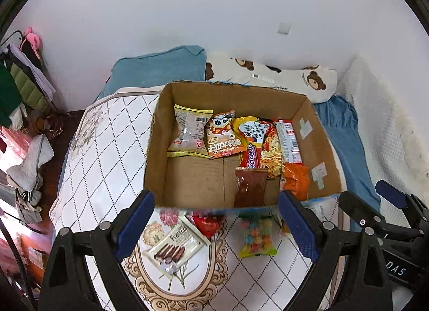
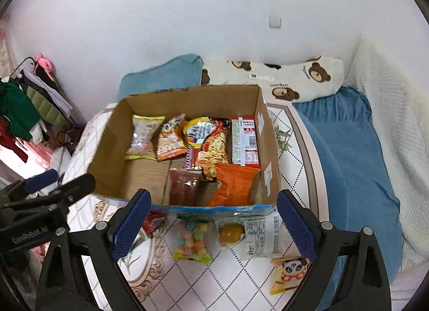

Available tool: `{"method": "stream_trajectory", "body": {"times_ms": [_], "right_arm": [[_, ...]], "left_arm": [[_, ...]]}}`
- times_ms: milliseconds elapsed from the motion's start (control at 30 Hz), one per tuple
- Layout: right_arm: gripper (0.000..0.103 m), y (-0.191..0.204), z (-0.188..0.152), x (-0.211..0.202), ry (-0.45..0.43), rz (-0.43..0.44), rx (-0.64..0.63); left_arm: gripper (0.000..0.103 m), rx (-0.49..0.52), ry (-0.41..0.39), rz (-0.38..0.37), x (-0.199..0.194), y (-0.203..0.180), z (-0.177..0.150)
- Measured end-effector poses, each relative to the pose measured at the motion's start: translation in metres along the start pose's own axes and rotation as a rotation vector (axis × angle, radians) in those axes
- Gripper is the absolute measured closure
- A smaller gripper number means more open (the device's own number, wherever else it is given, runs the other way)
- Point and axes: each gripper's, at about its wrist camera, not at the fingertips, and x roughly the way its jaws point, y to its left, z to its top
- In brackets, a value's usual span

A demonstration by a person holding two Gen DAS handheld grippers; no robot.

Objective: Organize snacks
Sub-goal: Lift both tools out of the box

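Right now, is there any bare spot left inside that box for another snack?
Yes. The cardboard box has bare floor at its near left, bordered by the left wall, the yellow packet behind and the brown packet to the right. The back row and right side are crowded.

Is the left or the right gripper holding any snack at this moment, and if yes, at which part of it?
Nothing is held. The left gripper and the right gripper both stand open and empty above the snacks in front of the cardboard box.
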Motion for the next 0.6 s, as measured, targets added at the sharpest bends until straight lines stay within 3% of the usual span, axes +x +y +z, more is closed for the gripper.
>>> {"method": "stream_trajectory", "body": {"times_ms": [133,267,300,367,500,600], "right_arm": [[0.006,0.002,-0.012,-0.017,-0.013,0.053,0.031],[0.009,0.0,-0.037,-0.006,0.052,0.142,0.073],[0.013,0.0,-0.045,0.0,0.072,0.155,0.081],[0.037,0.0,-0.063,0.017,0.123,0.183,0.098],[0.043,0.003,-0.094,0.05,0.206,0.198,0.113],[0.043,0.004,-0.11,0.073,0.253,0.192,0.127]], "left_arm": [[0.009,-0.015,0.013,-0.004,-0.015,0.009,-0.015],[0.009,-0.024,0.049,0.044,-0.011,0.028,-0.036],[0.009,-0.016,0.088,0.058,-0.006,0.033,-0.043],[0.009,0.008,0.148,0.088,0.011,0.041,-0.058],[0.009,0.114,0.271,0.132,0.055,0.046,-0.083],[0.009,0.287,0.345,0.173,0.095,0.031,-0.097]]}}
